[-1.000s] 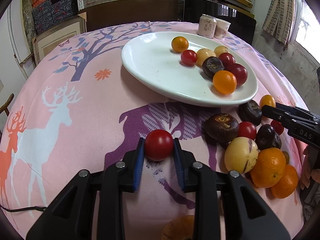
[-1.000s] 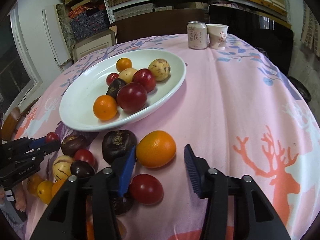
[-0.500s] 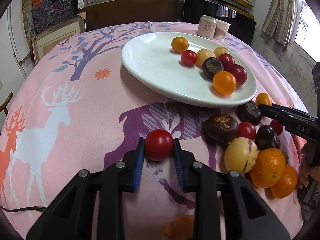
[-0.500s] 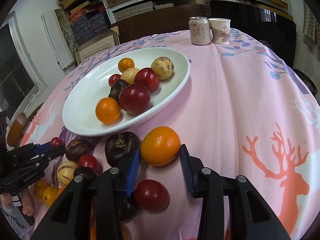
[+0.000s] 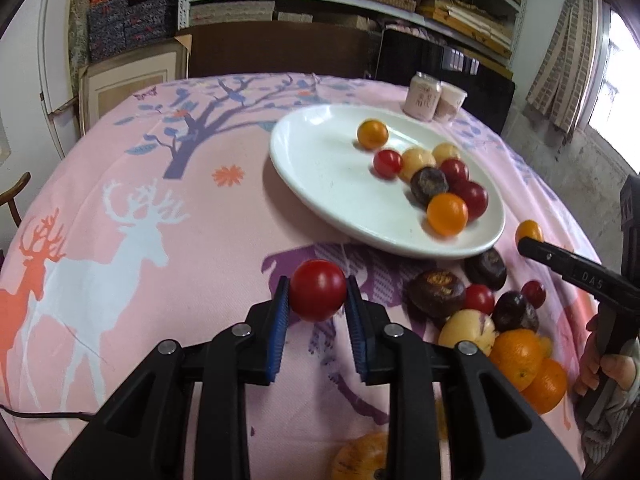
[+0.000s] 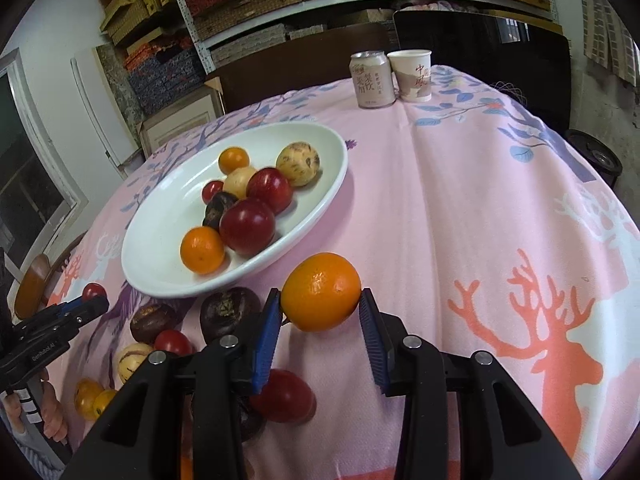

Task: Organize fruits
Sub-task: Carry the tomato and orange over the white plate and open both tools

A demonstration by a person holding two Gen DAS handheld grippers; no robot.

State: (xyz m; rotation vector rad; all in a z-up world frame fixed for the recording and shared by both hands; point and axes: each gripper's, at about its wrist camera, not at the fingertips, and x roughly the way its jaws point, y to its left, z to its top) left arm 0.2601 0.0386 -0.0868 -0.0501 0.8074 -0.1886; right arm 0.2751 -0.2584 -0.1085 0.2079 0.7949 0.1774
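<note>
My left gripper (image 5: 318,300) is shut on a small round red fruit (image 5: 318,290), held just above the pink cloth in front of the white plate (image 5: 320,168). In the right wrist view my right gripper (image 6: 320,308) is shut on a large orange (image 6: 320,290), both blue pads pressing its sides, near the plate (image 6: 160,264). The plate holds several fruits: red, orange, pale and dark. Loose fruits lie between the two grippers, among them a pale melon-like one (image 5: 464,328) and a dark one (image 6: 230,312). The left gripper (image 6: 94,304) with its red fruit (image 6: 93,291) shows at the far left.
A drink can (image 6: 370,80) and a paper cup (image 6: 412,76) stand at the far edge of the round table. A wooden chair back (image 5: 16,196) sits beyond the left edge. A thin cable (image 5: 40,414) lies on the cloth at the near left. Shelves stand behind.
The right jaws closed from wide apart onto the orange, which now sits gripped between the pads. The left gripper kept hold of the red fruit and rolled slightly.
</note>
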